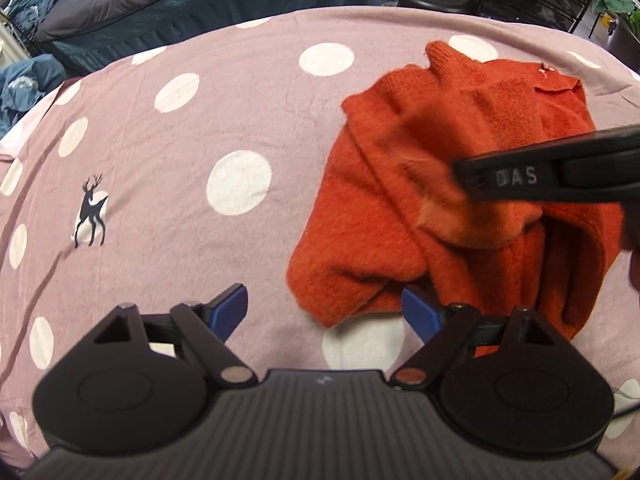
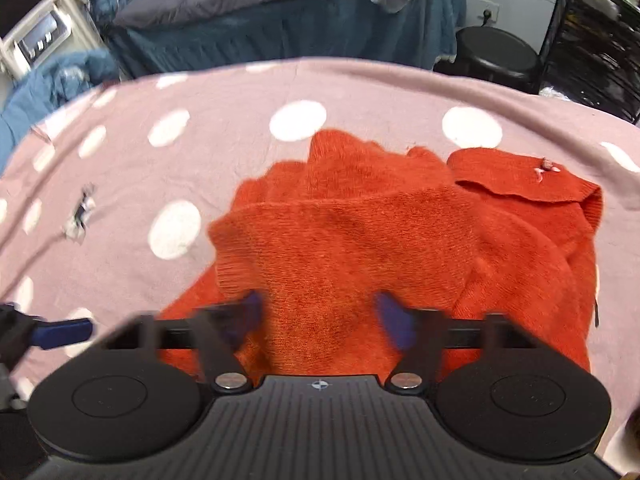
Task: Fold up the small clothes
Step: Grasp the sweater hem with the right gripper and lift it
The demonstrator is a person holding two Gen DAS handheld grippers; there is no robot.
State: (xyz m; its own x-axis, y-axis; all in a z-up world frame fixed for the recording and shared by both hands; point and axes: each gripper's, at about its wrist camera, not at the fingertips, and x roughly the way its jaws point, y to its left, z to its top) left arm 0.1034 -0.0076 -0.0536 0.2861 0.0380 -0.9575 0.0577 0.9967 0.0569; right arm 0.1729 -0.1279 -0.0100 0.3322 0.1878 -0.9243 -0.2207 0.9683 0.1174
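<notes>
- Pink polka-dot sheet [image 1: 240, 92] w/ a small deer print [image 1: 91, 211] is covering the work surface; a dark-blue bed [image 2: 248, 28] and a black stool [image 2: 496, 56] are sitting behind it, top of frame.
- Orange knit sweater [image 2: 360, 240] is lying crumpled on the sheet: centre of right wrist view, centre-right of left wrist view. Collar w/ a small tag [image 2: 545, 167] is showing upper right.
- Progress, by my read: barely begun. Sweater is bunching in loose layers w/ no crisp edges, so it's needing spreading flat, then sleeves in, then halving.
- Left gripper [image 1: 324, 312] is standing wide at the sweater's lower-left corner; right pad [image 1: 420, 312] is just reaching the hem, nothing pinched.
- Right gripper [image 2: 316, 320] is straddling a fabric ridge, jaws partway in; frame's blurred, can't tell if the pads are pressing yet.
- Right gripper's black finger is crossing the right edge of left wrist view, over the sweater.
</notes>
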